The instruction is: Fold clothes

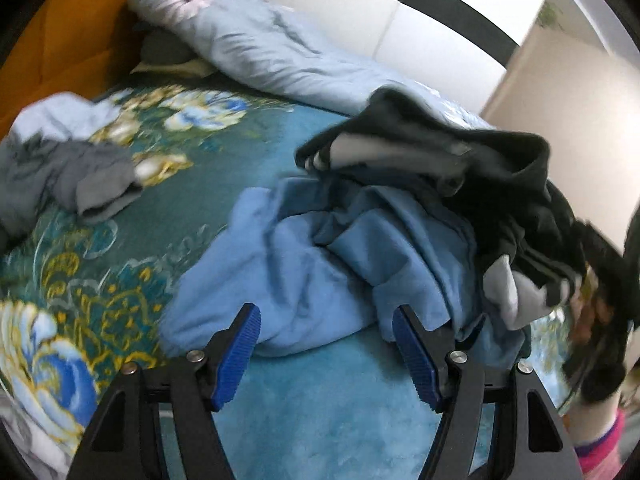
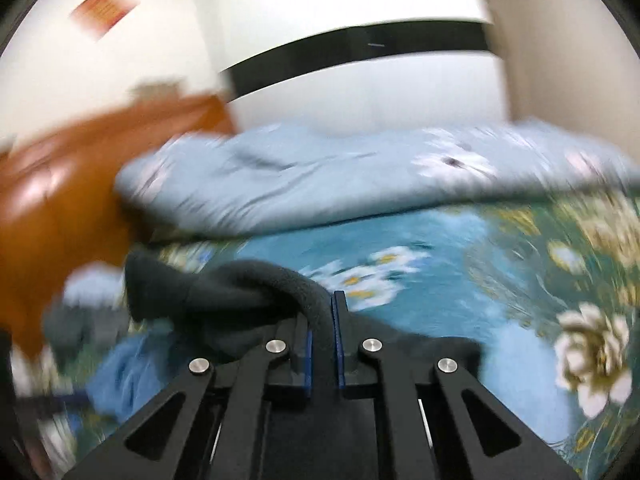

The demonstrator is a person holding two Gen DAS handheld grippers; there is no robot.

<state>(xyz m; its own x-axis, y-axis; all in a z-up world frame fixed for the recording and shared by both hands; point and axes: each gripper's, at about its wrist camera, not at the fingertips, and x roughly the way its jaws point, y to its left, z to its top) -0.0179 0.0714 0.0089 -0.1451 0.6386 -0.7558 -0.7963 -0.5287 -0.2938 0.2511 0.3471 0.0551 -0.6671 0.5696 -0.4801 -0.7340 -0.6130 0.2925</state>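
Observation:
A crumpled blue garment (image 1: 304, 264) lies on the teal floral bedspread (image 1: 168, 184). A black garment with grey lining (image 1: 460, 168) is lifted above it at the right. My left gripper (image 1: 326, 320) is open, its blue pads just short of the blue garment's near edge. My right gripper (image 2: 320, 312) is shut on the black garment (image 2: 224, 292), whose thick black edge curls up between the pads and hangs to the left. The blue garment also shows in the right wrist view (image 2: 128, 368), below left and blurred.
A rolled light-blue quilt with flowers (image 1: 256, 48) lies along the far side of the bed. A grey garment (image 1: 72, 180) is bunched at the left. An orange-brown headboard (image 2: 72, 184) stands at the left. White walls lie beyond.

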